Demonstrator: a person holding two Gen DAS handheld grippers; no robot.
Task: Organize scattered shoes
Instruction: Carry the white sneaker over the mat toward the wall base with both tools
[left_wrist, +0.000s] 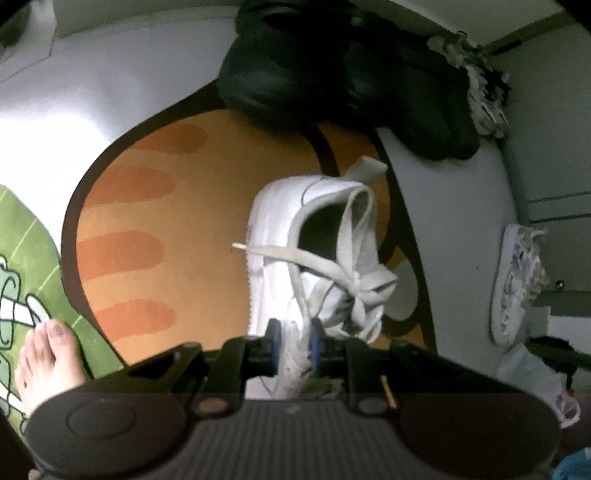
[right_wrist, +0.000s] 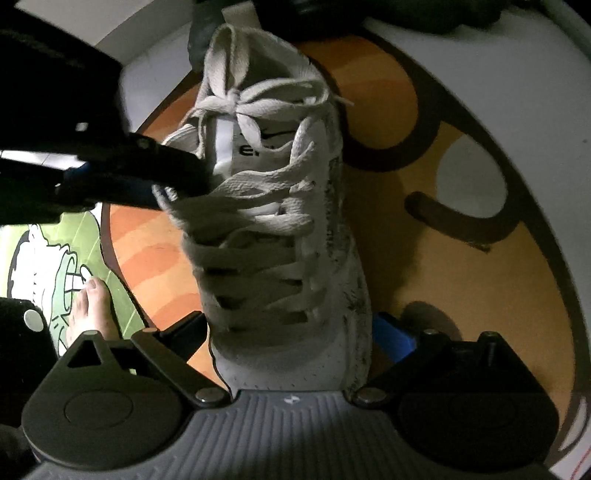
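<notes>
White sneaker (right_wrist: 273, 229) toe toward camera

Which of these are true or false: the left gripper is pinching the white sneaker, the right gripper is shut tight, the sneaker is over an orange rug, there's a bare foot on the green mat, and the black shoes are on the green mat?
1. The left gripper is pinching the white sneaker. True: its pads are closed on the shoe's side wall.
2. The right gripper is shut tight. False: its jaws stand wide, one either side of the sneaker's toe.
3. The sneaker is over an orange rug. True.
4. A bare foot rests on the green mat. True.
5. The black shoes are on the green mat. False: they sit at the orange rug's far edge.
</notes>
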